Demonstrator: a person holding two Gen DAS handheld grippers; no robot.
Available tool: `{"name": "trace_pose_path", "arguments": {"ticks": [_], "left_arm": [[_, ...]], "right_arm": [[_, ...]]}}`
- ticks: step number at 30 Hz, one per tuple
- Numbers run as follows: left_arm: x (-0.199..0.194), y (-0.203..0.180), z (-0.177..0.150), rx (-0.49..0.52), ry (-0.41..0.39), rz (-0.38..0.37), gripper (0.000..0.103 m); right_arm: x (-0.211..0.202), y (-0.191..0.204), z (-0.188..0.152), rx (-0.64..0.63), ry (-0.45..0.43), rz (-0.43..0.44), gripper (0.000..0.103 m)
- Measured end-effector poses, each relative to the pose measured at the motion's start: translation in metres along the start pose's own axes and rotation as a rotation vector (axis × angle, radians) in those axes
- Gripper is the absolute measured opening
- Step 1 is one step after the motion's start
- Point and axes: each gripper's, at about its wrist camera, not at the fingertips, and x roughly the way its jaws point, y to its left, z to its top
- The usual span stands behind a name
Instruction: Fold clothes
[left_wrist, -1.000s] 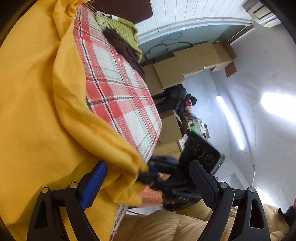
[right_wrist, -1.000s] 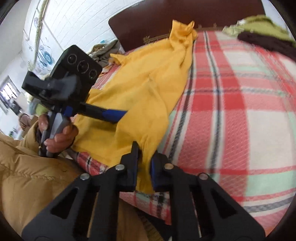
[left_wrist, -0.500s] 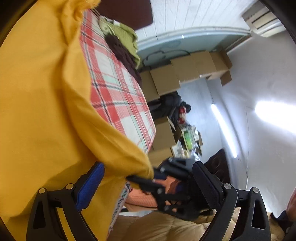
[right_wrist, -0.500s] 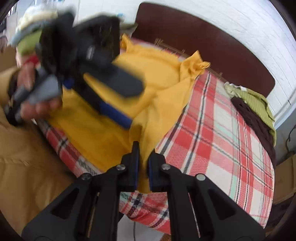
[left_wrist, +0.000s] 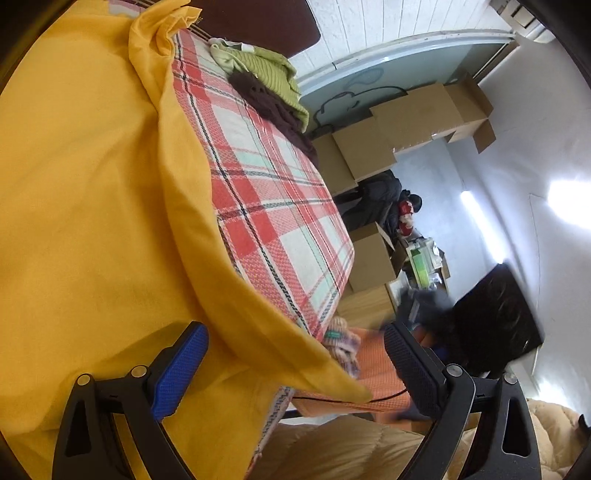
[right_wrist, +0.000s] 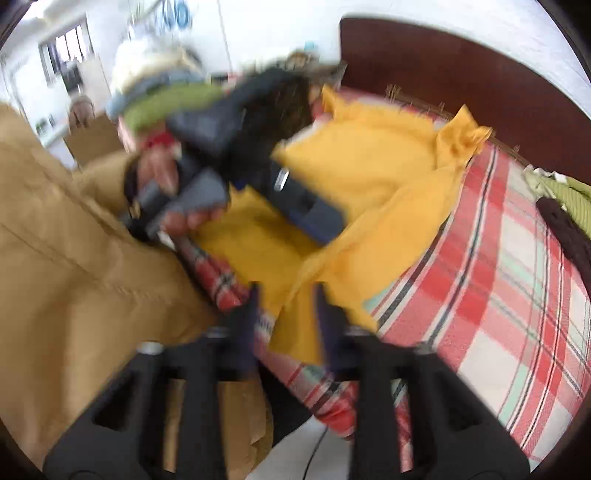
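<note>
Right gripper (right_wrist: 286, 314): jaws opening, pads parted and not pressing; a hanging corner of the yellow garment (right_wrist: 369, 192) sits between them, blurred. Left gripper (left_wrist: 295, 369): jaws spread wide, released; a folded edge of the same garment runs across the gap without touching either pad.

Garment lies spread over the near side of the plaid bedspread (left_wrist: 266, 192). Its folded edge runs away from the jaws toward the headboard (right_wrist: 480, 81).

Judgement: both grippers sit at the near hem; the right is nearer the loose corner.

Far corner: green knit (left_wrist: 258, 66) and dark knit (left_wrist: 273, 107), well apart.
</note>
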Motion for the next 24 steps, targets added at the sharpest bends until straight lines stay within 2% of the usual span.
{"name": "trace_pose_path", "arguments": {"ticks": [3,7,12,15,19,22,23,24], "left_arm": [[0.001,0.001,0.002,-0.008,-0.001,0.005,0.098],[0.002,0.000,0.003,-0.004,0.001,0.020,0.098],[0.003,-0.006,0.007,0.019,0.004,0.061,0.098],[0.002,-0.006,0.011,0.016,-0.002,0.071,0.098],[-0.003,-0.005,0.016,0.008,-0.022,0.067,0.098],[-0.007,-0.002,0.019,0.003,-0.033,0.069,0.098],[-0.007,-0.001,0.019,-0.002,-0.035,0.067,0.098],[-0.008,0.001,0.020,-0.008,-0.036,0.063,0.098]], "right_arm": [[-0.021,-0.022,0.016,0.031,-0.101,0.029,0.092],[-0.010,-0.056,0.035,0.098,-0.122,-0.051,0.091],[0.037,-0.124,0.083,0.205,-0.113,-0.140,0.091],[0.080,-0.164,0.114,0.232,-0.074,-0.150,0.091],[0.138,-0.207,0.139,0.312,-0.015,-0.138,0.090],[0.178,-0.228,0.150,0.344,0.043,-0.168,0.081],[0.190,-0.234,0.151,0.358,0.058,-0.176,0.074],[0.198,-0.240,0.150,0.373,0.065,-0.183,0.060]]}}
